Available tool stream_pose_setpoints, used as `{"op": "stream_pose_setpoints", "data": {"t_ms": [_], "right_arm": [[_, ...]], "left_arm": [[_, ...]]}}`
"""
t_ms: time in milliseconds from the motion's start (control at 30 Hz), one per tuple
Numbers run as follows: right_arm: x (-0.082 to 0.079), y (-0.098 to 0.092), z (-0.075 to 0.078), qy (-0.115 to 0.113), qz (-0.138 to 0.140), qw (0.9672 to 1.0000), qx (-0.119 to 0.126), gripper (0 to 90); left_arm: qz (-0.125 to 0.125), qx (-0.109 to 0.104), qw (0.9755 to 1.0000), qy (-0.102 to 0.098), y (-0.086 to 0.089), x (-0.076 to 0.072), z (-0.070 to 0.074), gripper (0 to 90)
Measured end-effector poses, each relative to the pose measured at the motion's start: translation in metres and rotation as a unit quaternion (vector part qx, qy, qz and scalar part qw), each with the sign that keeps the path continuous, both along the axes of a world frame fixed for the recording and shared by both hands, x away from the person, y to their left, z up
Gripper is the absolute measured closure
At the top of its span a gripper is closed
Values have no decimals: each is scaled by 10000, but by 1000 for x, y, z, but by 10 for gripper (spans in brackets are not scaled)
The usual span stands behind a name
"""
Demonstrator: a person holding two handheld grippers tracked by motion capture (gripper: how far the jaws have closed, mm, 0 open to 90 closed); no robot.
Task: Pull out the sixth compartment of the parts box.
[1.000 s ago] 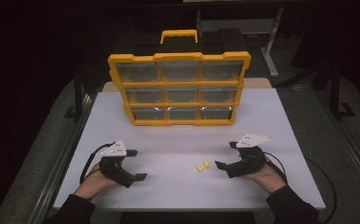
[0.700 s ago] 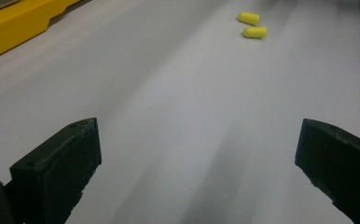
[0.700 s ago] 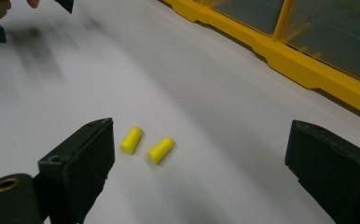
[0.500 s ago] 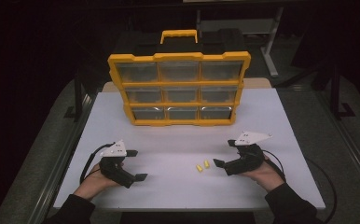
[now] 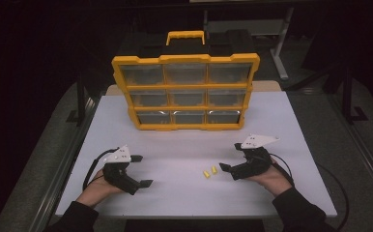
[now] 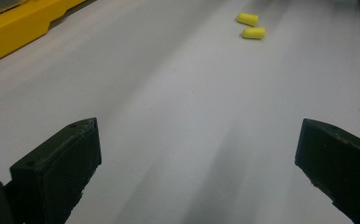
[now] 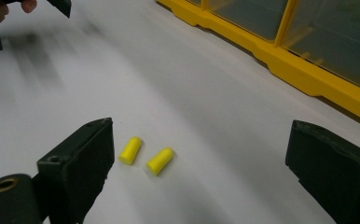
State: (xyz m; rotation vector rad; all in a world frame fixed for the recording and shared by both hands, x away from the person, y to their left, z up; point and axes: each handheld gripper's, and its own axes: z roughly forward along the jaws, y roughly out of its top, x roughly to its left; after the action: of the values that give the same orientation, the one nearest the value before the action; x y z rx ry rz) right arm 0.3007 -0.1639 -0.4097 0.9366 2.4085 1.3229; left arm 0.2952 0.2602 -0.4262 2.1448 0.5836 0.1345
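Two small yellow foam earplugs (image 5: 210,171) lie side by side on the white table top (image 5: 184,145), near its front. My right gripper (image 5: 229,157) is open just to their right, low over the table. In the right gripper view the earplugs (image 7: 145,156) lie between the wide-apart jaws, close to the left one. My left gripper (image 5: 142,170) is open at the front left, with nothing between its fingers. Seen from the left gripper view, the earplugs (image 6: 251,26) are far ahead to the upper right.
A yellow drawer organizer (image 5: 184,92) with clear drawers and a top handle stands upright at the back of the table. Its yellow base (image 7: 308,70) runs along the right of the right gripper view. Bare white table lies between the two hands.
My right gripper has edged slightly left and forward toward the earplugs. The left gripper and the earplugs have stayed in place.
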Motion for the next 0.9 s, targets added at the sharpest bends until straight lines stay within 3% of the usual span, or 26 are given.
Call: {"op": "stream_pose_setpoints", "data": {"t_ms": [900], "right_arm": [[11,10,0,18,50,10000,13,73]], "left_arm": [[-11,18,10000,27,1,1,-1,0]]}}
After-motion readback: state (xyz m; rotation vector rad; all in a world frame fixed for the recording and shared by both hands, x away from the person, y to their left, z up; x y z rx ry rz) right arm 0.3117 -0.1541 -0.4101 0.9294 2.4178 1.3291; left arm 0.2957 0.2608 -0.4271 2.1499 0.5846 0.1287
